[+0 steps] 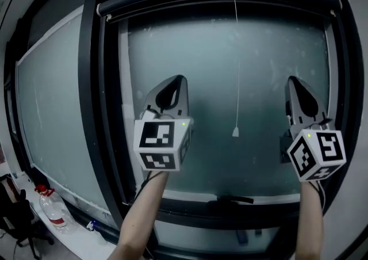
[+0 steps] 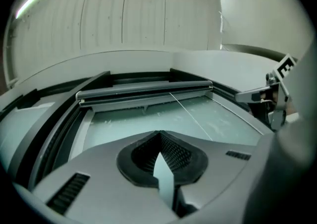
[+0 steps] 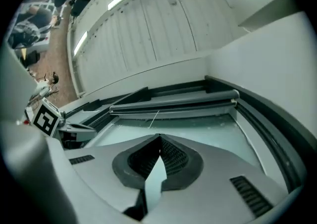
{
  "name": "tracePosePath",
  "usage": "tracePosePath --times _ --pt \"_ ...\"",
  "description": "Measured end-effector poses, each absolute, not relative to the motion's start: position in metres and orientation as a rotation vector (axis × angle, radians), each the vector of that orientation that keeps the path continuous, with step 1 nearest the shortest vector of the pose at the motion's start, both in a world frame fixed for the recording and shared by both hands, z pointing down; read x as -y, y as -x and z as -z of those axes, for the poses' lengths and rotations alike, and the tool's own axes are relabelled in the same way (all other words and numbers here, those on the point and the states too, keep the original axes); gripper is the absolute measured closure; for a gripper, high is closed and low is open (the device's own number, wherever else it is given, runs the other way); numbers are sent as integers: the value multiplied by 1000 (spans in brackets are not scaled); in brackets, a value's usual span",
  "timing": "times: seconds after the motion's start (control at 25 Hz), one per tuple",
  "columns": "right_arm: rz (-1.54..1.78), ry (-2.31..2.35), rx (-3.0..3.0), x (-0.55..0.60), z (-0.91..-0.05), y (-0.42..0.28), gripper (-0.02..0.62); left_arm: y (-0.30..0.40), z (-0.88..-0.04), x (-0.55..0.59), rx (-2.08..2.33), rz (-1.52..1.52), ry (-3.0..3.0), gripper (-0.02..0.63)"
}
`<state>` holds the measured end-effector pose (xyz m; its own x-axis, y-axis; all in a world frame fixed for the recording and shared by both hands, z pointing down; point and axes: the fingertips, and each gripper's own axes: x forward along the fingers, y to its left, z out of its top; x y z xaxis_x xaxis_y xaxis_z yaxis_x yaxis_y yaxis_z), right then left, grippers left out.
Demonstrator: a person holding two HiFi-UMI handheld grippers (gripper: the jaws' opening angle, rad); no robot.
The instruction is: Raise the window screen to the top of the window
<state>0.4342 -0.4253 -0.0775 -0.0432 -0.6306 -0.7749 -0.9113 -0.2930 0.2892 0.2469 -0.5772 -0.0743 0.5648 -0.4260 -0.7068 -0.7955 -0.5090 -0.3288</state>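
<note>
The window screen's bar (image 1: pixel 218 3) sits rolled up along the top of the window frame, also seen in the left gripper view (image 2: pixel 143 89) and the right gripper view (image 3: pixel 173 103). A thin pull cord (image 1: pixel 236 63) hangs from it down the frosted glass (image 1: pixel 213 80) and ends in a small weight (image 1: pixel 236 132). My left gripper (image 1: pixel 172 80) points upward before the glass, left of the cord, its jaws shut on nothing (image 2: pixel 161 135). To the right of the cord, my right gripper (image 1: pixel 294 83) also points upward, shut and holding nothing (image 3: pixel 159 139). Neither touches the cord.
A dark upright frame post (image 1: pixel 92 92) separates this pane from a second frosted pane (image 1: pixel 52 109) at the left. A black handle (image 1: pixel 233 199) lies on the lower frame. A clear bottle with a red cap (image 1: pixel 50 206) stands on the ledge at lower left.
</note>
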Motion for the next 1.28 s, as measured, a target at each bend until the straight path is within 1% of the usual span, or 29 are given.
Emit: tracePosePath --times 0.12,0.24,0.44,0.6,0.72,1.0,1.08,1.28 --pt "-1136 1964 -1729 429 2 -437 589 -254 -14 569 -870 -711 2356 602" --pt "-1036 2073 -1773 431 -94 -444 589 -266 -113 555 -800 -646 2540 602" --pt "-737 2255 -1885 427 -256 -435 589 -261 -262 521 -913 -566 2499 602" --pt "-434 2294 -2060 426 -361 -408 589 -247 -368 515 -1019 -354 2639 602" --pt "-284 2293 -2108 428 -393 -403 589 -242 -386 517 -1087 -320 2704 603" --pt "-207 2306 -2050 428 -389 -385 589 -240 -404 514 -1051 -249 2740 603" --pt "-176 2315 -2071 427 -399 -375 589 -236 -412 508 -1041 -263 2781 602" --pt "-53 2346 -2080 422 -431 -355 589 -229 -441 496 -991 -185 2864 602"
